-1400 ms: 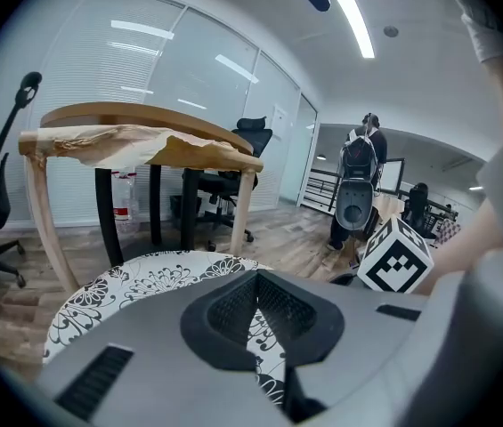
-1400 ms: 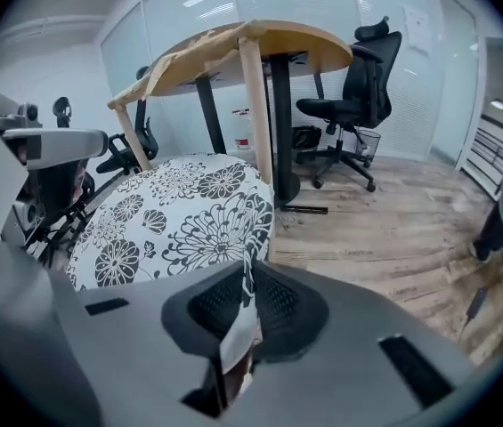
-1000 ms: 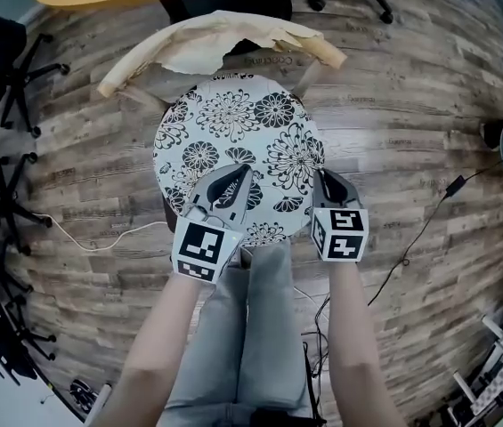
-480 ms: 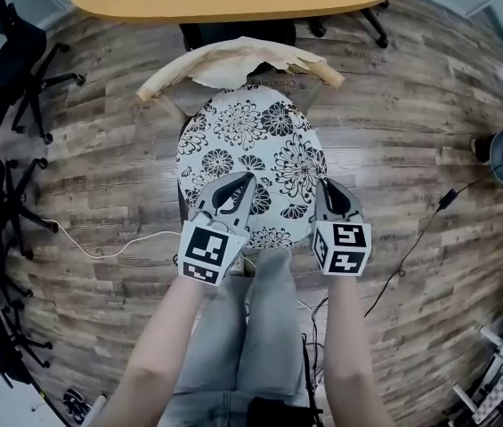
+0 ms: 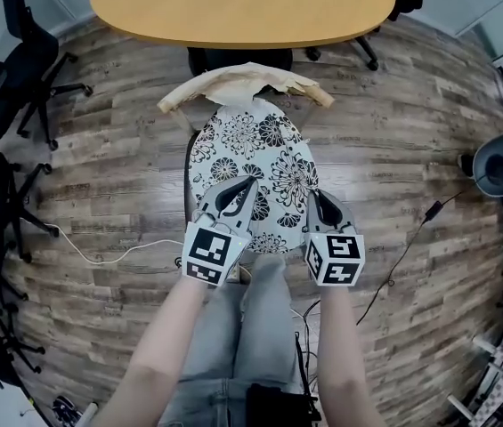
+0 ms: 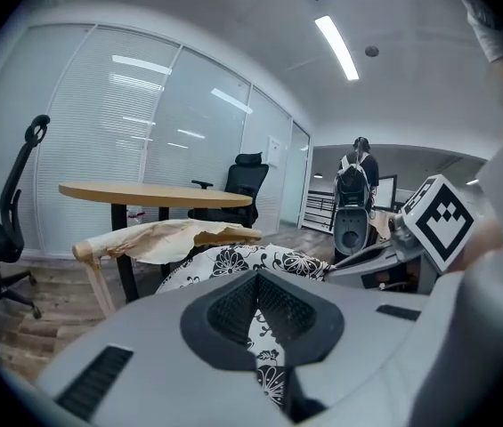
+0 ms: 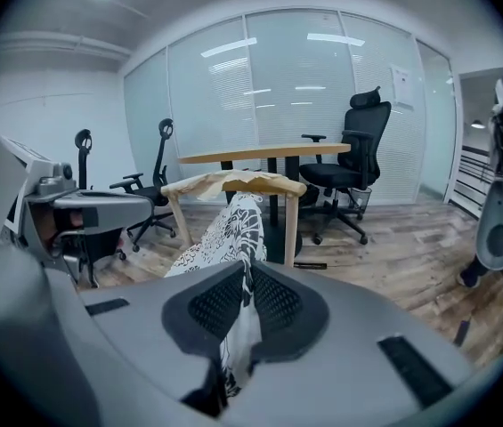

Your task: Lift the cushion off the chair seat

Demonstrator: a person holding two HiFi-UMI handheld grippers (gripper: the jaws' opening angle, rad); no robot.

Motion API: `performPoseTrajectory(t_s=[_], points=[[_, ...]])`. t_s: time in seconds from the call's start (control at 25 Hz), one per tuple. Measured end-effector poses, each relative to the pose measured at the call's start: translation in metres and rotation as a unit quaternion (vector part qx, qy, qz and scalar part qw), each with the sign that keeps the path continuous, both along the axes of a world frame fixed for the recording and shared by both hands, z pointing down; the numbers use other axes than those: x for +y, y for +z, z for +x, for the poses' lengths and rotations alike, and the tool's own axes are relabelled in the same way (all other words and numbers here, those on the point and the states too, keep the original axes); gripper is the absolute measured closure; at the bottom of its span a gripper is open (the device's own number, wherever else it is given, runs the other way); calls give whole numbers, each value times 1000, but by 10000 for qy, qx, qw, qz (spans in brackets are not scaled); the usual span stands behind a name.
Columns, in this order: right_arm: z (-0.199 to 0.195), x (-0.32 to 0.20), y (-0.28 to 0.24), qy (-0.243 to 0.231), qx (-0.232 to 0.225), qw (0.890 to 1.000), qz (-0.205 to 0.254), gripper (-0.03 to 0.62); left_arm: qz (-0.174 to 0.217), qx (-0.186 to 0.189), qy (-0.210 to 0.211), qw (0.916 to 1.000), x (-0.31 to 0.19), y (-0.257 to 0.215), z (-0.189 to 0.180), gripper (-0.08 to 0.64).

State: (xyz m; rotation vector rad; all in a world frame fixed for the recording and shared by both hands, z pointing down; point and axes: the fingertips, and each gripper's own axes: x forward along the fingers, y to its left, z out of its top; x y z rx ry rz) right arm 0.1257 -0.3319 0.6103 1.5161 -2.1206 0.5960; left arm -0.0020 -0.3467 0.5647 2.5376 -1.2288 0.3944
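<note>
- Gripping the round white cushion with its black flower print (image 5: 255, 154) by its near rim, I had the left gripper (image 5: 240, 188) and the right gripper (image 5: 316, 199) each pinched down on the fabric, with only cloth between the nearly closed jaws.
- The cushion lay tilted over the dark chair seat (image 5: 188, 181). Its near rim was raised above the seat's front edge. Its far rim sloped down toward the seat's back edge, just below the curved wooden backrest (image 5: 322, 96).
- I could not tell whether that far rim touched the seat.
- I judged the lift itself to be the step in hand, and only partly done.
- To do it well, I reckoned both grippers should rise at one pace, so the cushion would not twist between them.
- I also judged it wise to draw the cushion toward the seat's front edge while raising it, so the far rim would slide clear of the backrest rather than catch under it.
- Each hold was only a thin bite of rim, so a jerk might have pulled the fabric free. A slow, even pull seemed safest.
- The cushion looked soft and likely to sag between the holds, so I meant to leave the spacing between the grippers unchanged.
</note>
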Motion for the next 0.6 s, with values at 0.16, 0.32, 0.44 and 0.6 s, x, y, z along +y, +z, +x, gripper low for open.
performPoseTrajectory(t_s=[0.16, 0.32, 0.44, 0.6], points=[[-7, 0, -23, -58, -31, 9999, 92, 555, 49, 36, -18, 10000, 4, -19, -2, 555], [-11, 3, -48, -76, -65, 9997, 227, 555, 109, 74, -110, 9999, 9, -36, -7, 555], [-14, 7, -66, -105, -71, 9995, 305, 555, 185, 102, -174, 9996, 12, -51, -12, 555], [-22, 11, -86, -140, -82, 9991, 392, 555, 265, 187, -239, 9992, 14, -72, -17, 555]])
